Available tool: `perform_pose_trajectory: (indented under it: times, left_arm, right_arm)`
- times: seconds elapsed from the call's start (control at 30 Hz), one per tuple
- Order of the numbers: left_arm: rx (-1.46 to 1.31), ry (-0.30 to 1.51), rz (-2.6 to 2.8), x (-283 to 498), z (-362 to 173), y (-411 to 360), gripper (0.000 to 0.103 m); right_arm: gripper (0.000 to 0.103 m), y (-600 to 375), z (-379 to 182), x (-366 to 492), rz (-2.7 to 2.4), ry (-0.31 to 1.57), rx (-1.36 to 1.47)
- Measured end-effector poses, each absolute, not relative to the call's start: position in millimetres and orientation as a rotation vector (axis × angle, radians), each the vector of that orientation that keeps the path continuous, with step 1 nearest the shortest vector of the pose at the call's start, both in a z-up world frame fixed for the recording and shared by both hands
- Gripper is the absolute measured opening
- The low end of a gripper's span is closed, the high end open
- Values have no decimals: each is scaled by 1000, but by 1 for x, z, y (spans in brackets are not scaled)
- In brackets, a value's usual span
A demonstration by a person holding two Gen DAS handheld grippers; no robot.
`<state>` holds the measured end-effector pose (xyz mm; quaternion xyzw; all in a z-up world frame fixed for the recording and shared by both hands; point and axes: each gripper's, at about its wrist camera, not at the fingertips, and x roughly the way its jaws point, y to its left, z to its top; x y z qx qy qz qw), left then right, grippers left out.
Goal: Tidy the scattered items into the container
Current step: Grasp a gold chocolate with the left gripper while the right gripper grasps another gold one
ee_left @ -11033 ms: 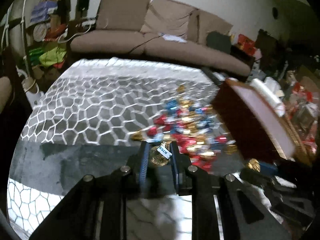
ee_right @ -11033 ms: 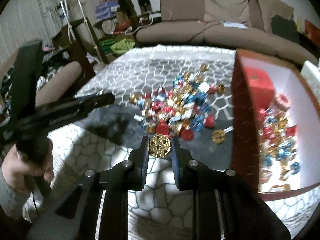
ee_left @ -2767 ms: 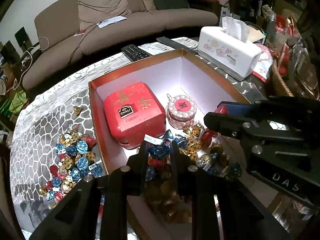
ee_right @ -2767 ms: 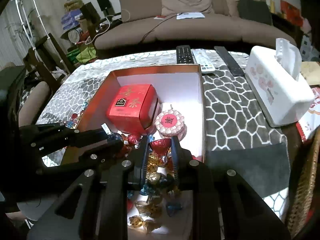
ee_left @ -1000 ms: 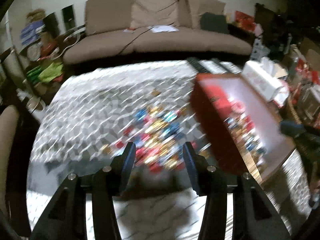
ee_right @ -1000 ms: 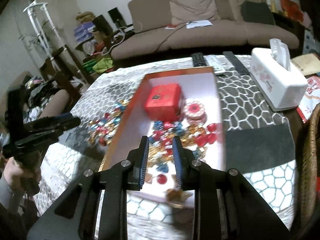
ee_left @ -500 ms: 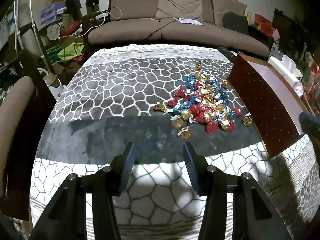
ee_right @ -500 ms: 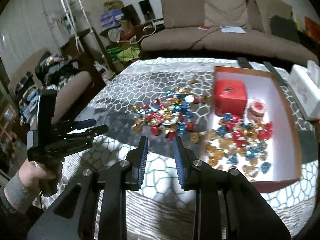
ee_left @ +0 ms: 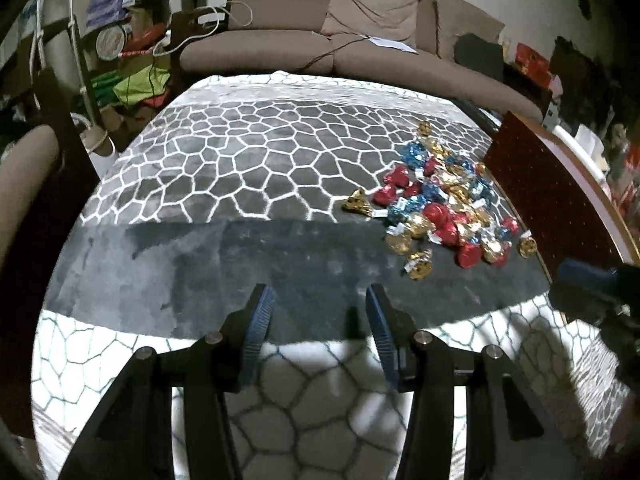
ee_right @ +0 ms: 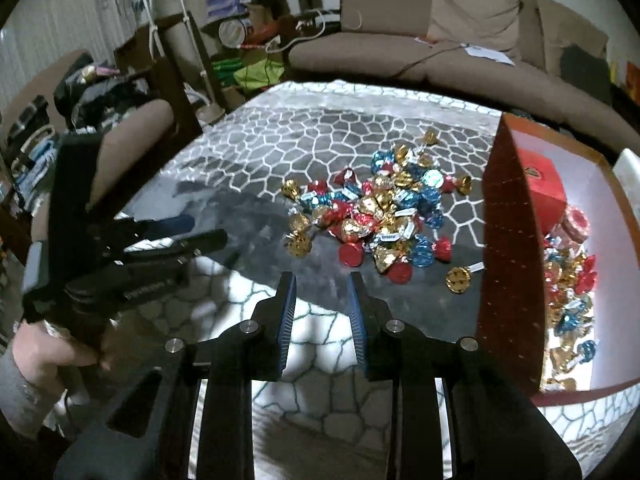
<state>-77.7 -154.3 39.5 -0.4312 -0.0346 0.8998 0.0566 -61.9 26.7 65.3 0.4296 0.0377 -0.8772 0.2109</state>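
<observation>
Showing white paper tags, foil candies [ee_right: 376,216] lie beside the red box [ee_right: 508,248].

A loose heap of red, blue and gold foil-wrapped candies [ee_right: 376,216] lies on the patterned desk just beside the open red box [ee_right: 508,240], which already holds more candies [ee_right: 568,280].
</observation>
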Motion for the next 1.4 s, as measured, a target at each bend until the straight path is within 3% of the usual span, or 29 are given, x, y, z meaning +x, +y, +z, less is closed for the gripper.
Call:
perform_pose_trajectory:
  times: [0.5, 0.83, 1.17, 1.2, 1.33, 1.37, 1.4]
  left_arm:
    - [-1241, -180, 2610, -96, 26, -128, 49]
    - [-1249, 60, 2575, -108, 19, -88, 50]
    - [-1228, 87, 2581, -108, 18, -85, 50]
    - [-1229, 85, 2586, -108, 18, -85, 48]
    - [-1223, -18, 2576, -112, 18, -99, 22]
    - [-1224, -60, 2562, -112, 18, -104, 22]
    - [-1225, -88, 2554, -112, 17, -107, 22]
  right_arm:
    - [29, 42, 20, -104, -2504, 32, 1236]
    - [29, 42, 17, -110, -2552, 57, 1246]
    - [26, 35, 20, -121, -2595, 119, 1284]
    - [24, 35, 20, -122, -2589, 128, 1292]
    - [22, 40, 18, -117, -2557, 104, 1305]
    - [16, 41, 19, -114, -2540, 88, 1307]
    - [3, 42, 19, -112, -2521, 59, 1310]
